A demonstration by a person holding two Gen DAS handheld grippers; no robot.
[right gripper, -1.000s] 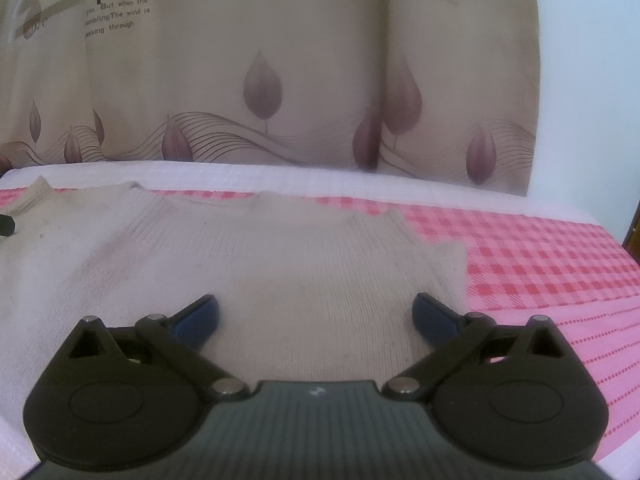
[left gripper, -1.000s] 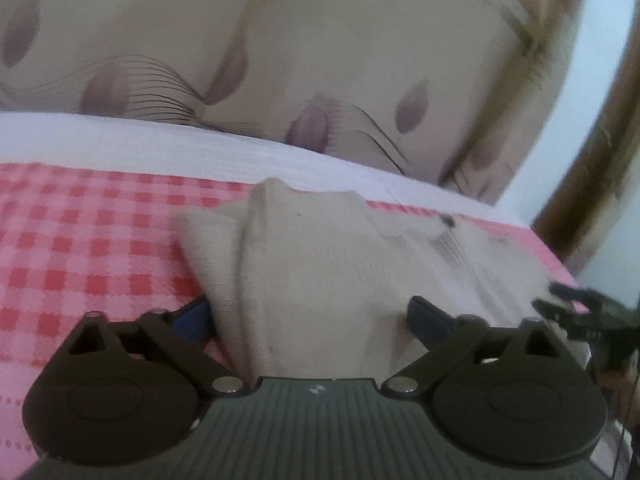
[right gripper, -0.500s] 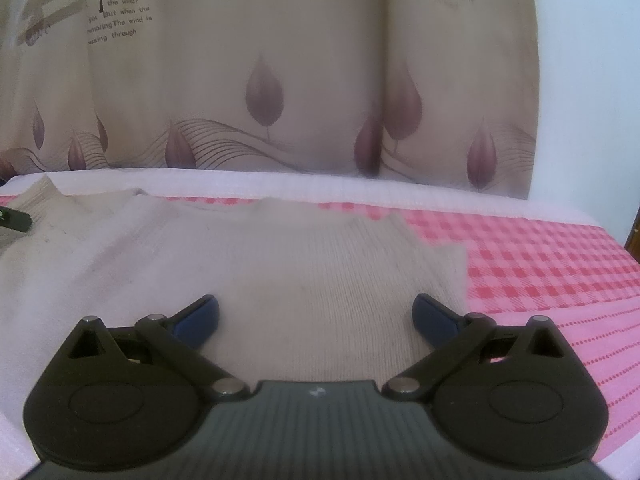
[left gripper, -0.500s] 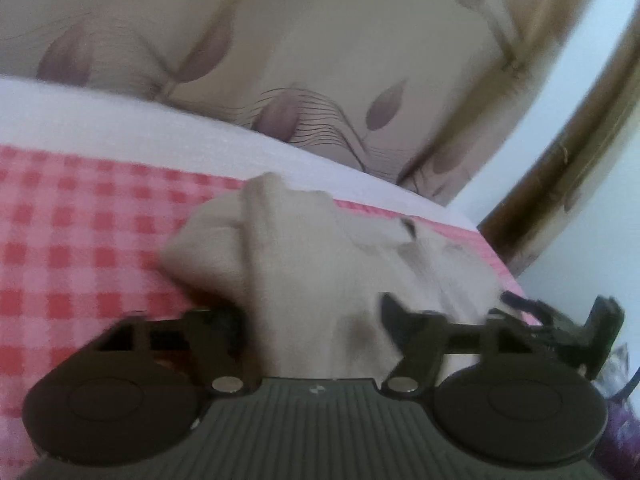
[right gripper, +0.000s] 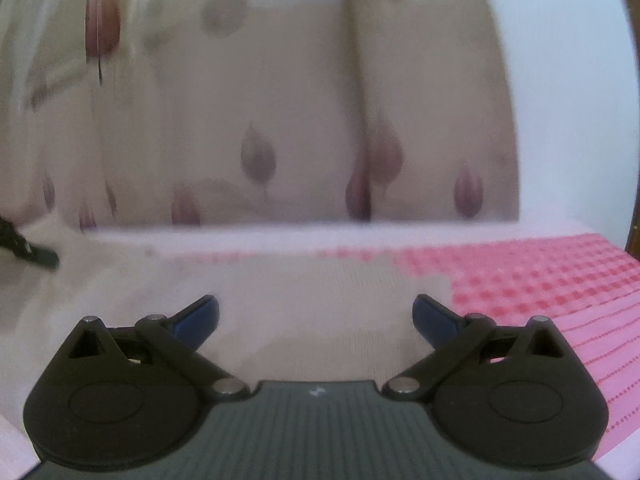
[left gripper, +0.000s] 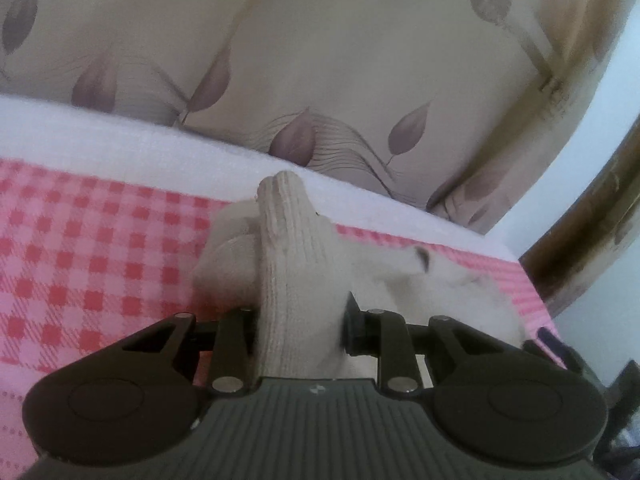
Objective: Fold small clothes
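A beige knitted sweater [left gripper: 288, 240] lies on a pink checked bedcover [left gripper: 80, 248]. My left gripper [left gripper: 300, 320] is at its left end, and its jaws are closing with a bunched ribbed fold of the knit pinched between them, raised a little off the cover. In the right wrist view the sweater [right gripper: 312, 284] spreads flat under my right gripper [right gripper: 316, 316], whose blue-tipped fingers stand wide apart with nothing gripped. The picture there is blurred. The left gripper's dark tip [right gripper: 36, 254] shows at the left edge of that view.
A beige curtain with purple leaf prints [left gripper: 320, 80] hangs right behind the bed. A white strip [left gripper: 120, 140] borders the cover's far side. A brown wooden frame [left gripper: 592, 232] and a pale wall stand at the right. The checked cover [right gripper: 520, 272] lies bare right of the sweater.
The left jaws went from wide apart to narrow, pinching the sweater's fold and lifting it. The right wrist view tilted upward and blurred, with its jaws unchanged.
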